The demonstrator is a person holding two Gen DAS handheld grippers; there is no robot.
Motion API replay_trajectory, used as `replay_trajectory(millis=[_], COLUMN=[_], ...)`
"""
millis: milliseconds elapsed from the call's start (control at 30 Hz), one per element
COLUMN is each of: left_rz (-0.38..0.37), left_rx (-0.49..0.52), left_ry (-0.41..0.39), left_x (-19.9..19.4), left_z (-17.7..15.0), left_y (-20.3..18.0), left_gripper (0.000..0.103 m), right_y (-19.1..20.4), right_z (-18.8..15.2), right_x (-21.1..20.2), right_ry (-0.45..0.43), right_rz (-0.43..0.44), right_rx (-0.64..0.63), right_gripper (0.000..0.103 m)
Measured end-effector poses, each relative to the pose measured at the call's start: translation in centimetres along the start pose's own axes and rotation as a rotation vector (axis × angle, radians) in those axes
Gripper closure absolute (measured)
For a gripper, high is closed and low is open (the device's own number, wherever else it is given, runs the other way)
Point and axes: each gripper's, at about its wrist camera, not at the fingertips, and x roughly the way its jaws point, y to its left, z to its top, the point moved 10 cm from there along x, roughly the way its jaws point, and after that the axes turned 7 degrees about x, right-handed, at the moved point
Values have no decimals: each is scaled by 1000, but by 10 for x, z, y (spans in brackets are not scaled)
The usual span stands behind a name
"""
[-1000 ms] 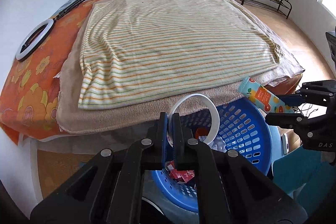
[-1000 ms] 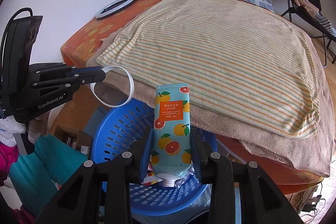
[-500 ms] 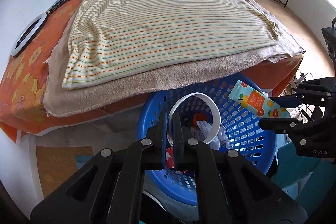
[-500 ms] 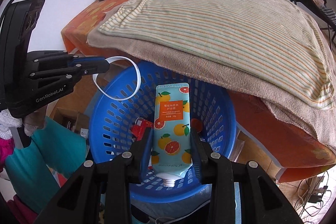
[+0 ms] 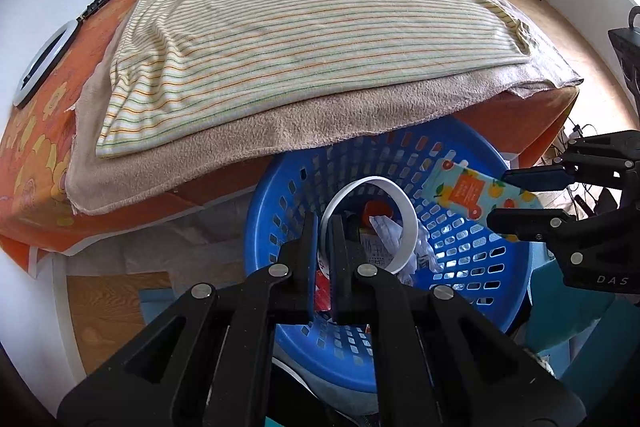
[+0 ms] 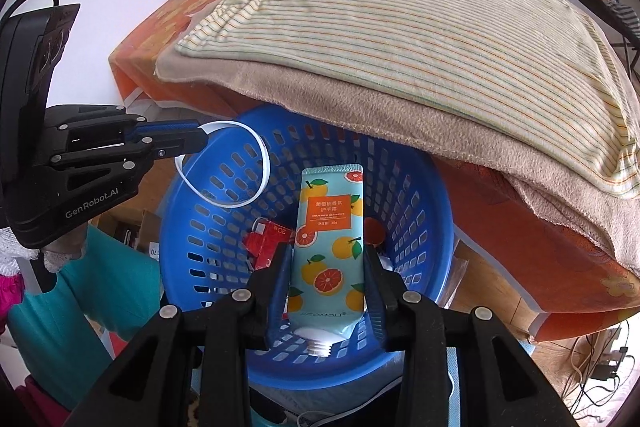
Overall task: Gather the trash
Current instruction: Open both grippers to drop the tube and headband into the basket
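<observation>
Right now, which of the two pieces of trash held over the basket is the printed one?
The tube in the right gripper, patterned with oranges and uncapped. The left gripper holds a plain white ring.

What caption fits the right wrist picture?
Right gripper holds a fruit-print tube over the blue basket.

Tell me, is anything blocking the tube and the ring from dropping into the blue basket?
Nothing visible is. The tube in the right tongs and the white ring in the left tongs both hang over the open basket. Only some trash lies at the bottom.
</observation>
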Motion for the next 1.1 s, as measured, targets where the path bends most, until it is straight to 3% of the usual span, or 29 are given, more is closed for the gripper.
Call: replay_trajectory(millis=[200, 267, 333, 400, 533, 667, 767, 833, 1100], left_rz=[7, 9, 19, 24, 32, 36, 43, 46, 52], left_rx=[9, 8, 9, 9, 3, -1, -2, -7, -20], left_ry=[25, 30, 26, 17, 23, 22, 22, 22, 15], left_x=[7, 9, 9, 8, 9, 10, 10, 10, 9], left_z=[-3, -4, -3, -2, -2, -1, -1, 0, 2], left_y=[-2, -2, -1, 0, 2, 3, 4, 6, 9], left_gripper=[96, 85, 63, 56, 53, 44, 41, 35, 29], right_y=[-1, -2, -2, -3, -5, -7, -9, -9, -13], right_z=[1, 1, 1, 1, 1, 2, 4, 4, 7], right_x=[2, 2, 2, 2, 3, 3, 3, 2, -2], right_ry=[-1, 1, 1, 1, -2, -2, -6, -9, -26], right_rz=[-4, -6, -7, -9, -21, -27, -38, -42, -62], right_rx=[3, 5, 6, 8, 11, 14, 16, 20, 33], right_gripper=[67, 67, 67, 66, 48, 46, 37, 34, 21])
